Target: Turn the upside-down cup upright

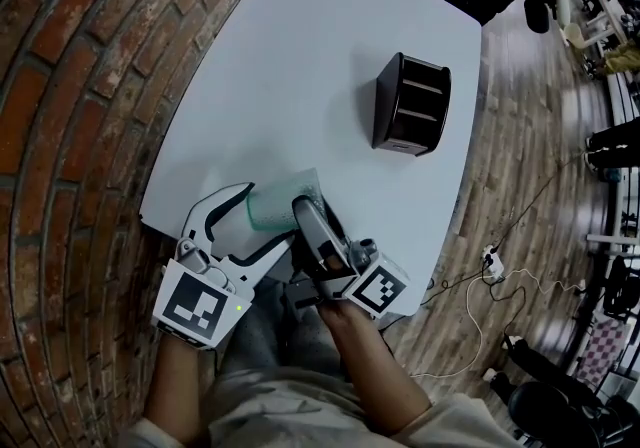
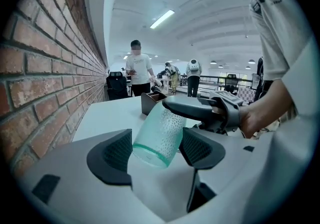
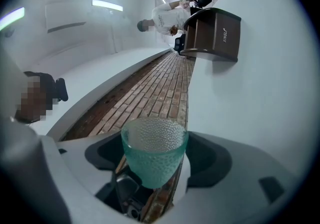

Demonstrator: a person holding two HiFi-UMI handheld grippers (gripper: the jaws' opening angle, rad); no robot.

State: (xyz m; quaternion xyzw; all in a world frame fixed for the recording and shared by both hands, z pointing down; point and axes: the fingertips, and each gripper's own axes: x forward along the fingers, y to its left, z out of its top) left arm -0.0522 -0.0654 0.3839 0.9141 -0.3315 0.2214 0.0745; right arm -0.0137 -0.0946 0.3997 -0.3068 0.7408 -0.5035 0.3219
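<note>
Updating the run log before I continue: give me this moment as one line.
cup: tilted | right gripper: shut on cup | left gripper: open, jaws either side of cup

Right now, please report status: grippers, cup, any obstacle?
Left gripper open, jaws around cup. Right gripper shut on it. Cup tilted, not upright. Dark organizer stands well apart.

1. The cup [image 3: 154, 150]: see-through teal, glass or plastic, I can't tell which; pebbled, glossy.
2. The table [image 1: 300, 66]: white, smooth, matt.
3. The brick wall [image 2: 35, 68] on the left: rough red brick.
4. The box [image 1: 410, 104], far right: dark, wood-look, smooth.
5. The left gripper [image 2: 156, 150]: smooth pale plastic; its pads [image 2: 116, 152] are dark and finely textured.
6. The floor [image 1: 520, 166]: wood planks, slight sheen.
</note>
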